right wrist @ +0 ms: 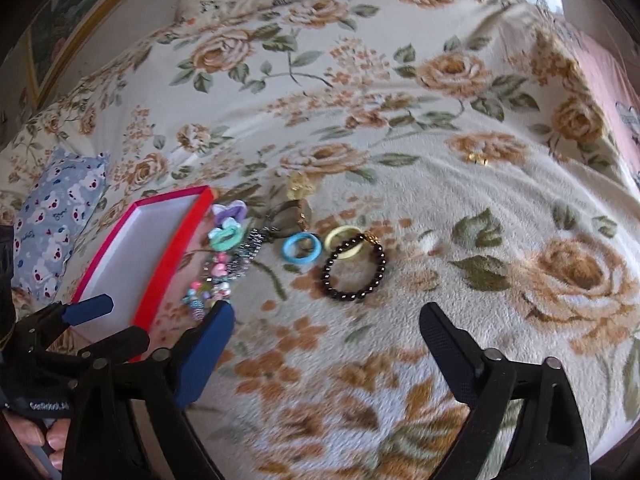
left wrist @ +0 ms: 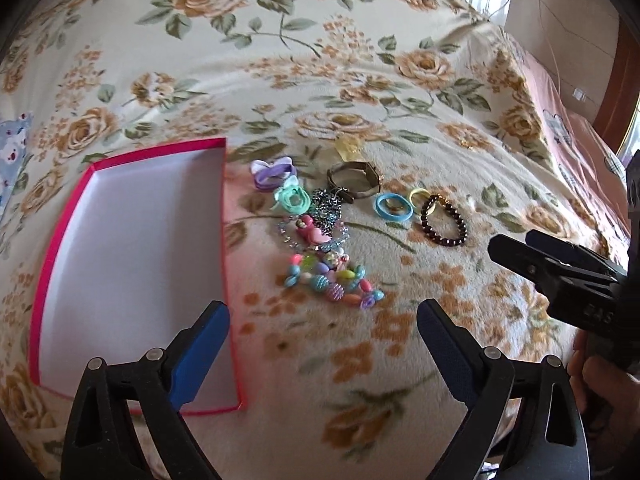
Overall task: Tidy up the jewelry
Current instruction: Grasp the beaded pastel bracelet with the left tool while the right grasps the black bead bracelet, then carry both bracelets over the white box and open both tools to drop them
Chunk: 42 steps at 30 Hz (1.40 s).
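A pink box [left wrist: 132, 248] with a white empty inside lies on the floral blanket, also in the right wrist view [right wrist: 160, 264]. Right of it lies jewelry: a colourful bead bracelet [left wrist: 332, 280], a silver chain [left wrist: 326, 206], purple [left wrist: 272, 172] and mint [left wrist: 292, 198] hair ties, a bronze bangle [left wrist: 354, 180], a blue ring [left wrist: 394, 207], a yellow ring [left wrist: 420, 198], a dark bead bracelet [left wrist: 444, 220] [right wrist: 354, 270]. My left gripper [left wrist: 324, 320] is open and empty, near the box's right edge. My right gripper [right wrist: 326, 324] is open and empty, just short of the dark bracelet.
The floral blanket [left wrist: 360, 80] covers a bed. A blue patterned pillow [right wrist: 56, 216] lies left of the box. A small gold piece [right wrist: 478, 159] sits apart at the far right. A pink sheet [left wrist: 580, 152] shows at the right edge.
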{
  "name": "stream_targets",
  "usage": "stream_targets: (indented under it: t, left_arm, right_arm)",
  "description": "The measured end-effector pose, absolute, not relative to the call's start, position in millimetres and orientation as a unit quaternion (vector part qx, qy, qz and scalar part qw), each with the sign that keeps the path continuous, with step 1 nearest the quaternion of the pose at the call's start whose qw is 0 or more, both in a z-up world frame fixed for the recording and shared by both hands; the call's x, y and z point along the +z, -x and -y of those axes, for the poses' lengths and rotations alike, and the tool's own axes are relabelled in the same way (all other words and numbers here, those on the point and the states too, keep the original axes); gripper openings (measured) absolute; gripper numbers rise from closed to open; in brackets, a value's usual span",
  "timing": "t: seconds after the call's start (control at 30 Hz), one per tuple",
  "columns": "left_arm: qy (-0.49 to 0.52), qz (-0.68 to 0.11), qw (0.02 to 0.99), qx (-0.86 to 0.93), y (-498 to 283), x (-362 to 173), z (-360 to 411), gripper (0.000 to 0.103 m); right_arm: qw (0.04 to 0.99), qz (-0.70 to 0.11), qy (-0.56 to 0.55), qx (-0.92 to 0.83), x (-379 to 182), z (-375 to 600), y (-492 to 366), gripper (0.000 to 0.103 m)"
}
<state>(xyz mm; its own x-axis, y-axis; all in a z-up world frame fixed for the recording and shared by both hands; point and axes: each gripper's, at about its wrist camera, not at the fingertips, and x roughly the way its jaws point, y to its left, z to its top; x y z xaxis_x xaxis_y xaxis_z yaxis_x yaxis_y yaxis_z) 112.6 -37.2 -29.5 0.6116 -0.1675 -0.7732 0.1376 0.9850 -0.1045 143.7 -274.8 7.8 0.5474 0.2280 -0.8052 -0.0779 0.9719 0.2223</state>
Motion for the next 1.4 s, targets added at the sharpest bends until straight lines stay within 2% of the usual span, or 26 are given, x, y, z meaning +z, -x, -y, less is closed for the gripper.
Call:
stream_targets:
  t: [0.1, 0.17, 0.3, 0.37, 0.47, 0.53, 0.6, 0.7, 0.73, 0.77, 0.87, 0.9, 1.4]
  left_arm:
    - [0.02, -0.442, 0.893, -0.086, -130, -37, 44, 0.091]
    - [0.019, -0.443, 0.892, -0.086, -139, -43, 48, 0.088]
    - [0.015, -0.459, 0.884, -0.086, -161, -62, 55, 0.075]
    - [0.016, -0.471, 0.878, -0.086, -170, -71, 56, 0.074]
    - [0.021, -0.485, 0.87, -0.088, -180, -83, 57, 0.07]
    - [0.014, -0.485, 0.87, -0.086, -183, -86, 58, 0.063]
    - [0.005, -0.484, 0.871, -0.091, -184, -87, 60, 0.046]
    - [0.003, -0.479, 0.872, -0.097, -182, -88, 58, 0.028]
    - [0.008, -0.479, 0.872, -0.1, -182, -87, 57, 0.025]
    - [0.011, -0.479, 0.872, -0.101, -181, -87, 55, 0.02]
    - [0.024, -0.478, 0.871, -0.112, -175, -83, 48, 0.017]
    - [0.025, -0.477, 0.871, -0.114, -173, -82, 46, 0.012]
    - [0.05, -0.427, 0.893, -0.136, -125, -35, 20, 0.012]
  right_arm:
    - [0.866, -0.487, -0.085, 0.08, -6, 279, -158, 0.079]
    - [0.859, -0.499, -0.089, 0.076, -15, 282, -167, 0.068]
    - [0.85, -0.516, -0.085, 0.059, -32, 286, -185, 0.059]
    - [0.847, -0.522, -0.082, 0.049, -40, 288, -192, 0.052]
    - [0.846, -0.526, -0.073, 0.041, -47, 287, -200, 0.047]
    - [0.848, -0.526, -0.056, 0.034, -49, 284, -204, 0.041]
    - [0.849, -0.526, -0.04, 0.026, -51, 280, -206, 0.034]
    - [0.851, -0.523, -0.022, 0.026, -52, 275, -207, 0.017]
    - [0.852, -0.522, -0.02, 0.028, -51, 275, -206, 0.009]
    - [0.853, -0.521, -0.02, 0.029, -51, 274, -206, 0.007]
    - [0.854, -0.518, -0.034, 0.035, -47, 277, -204, 0.007]
    - [0.855, -0.517, -0.038, 0.038, -46, 277, -203, 0.007]
    - [0.881, -0.46, -0.059, 0.097, 21, 257, -178, 0.007]
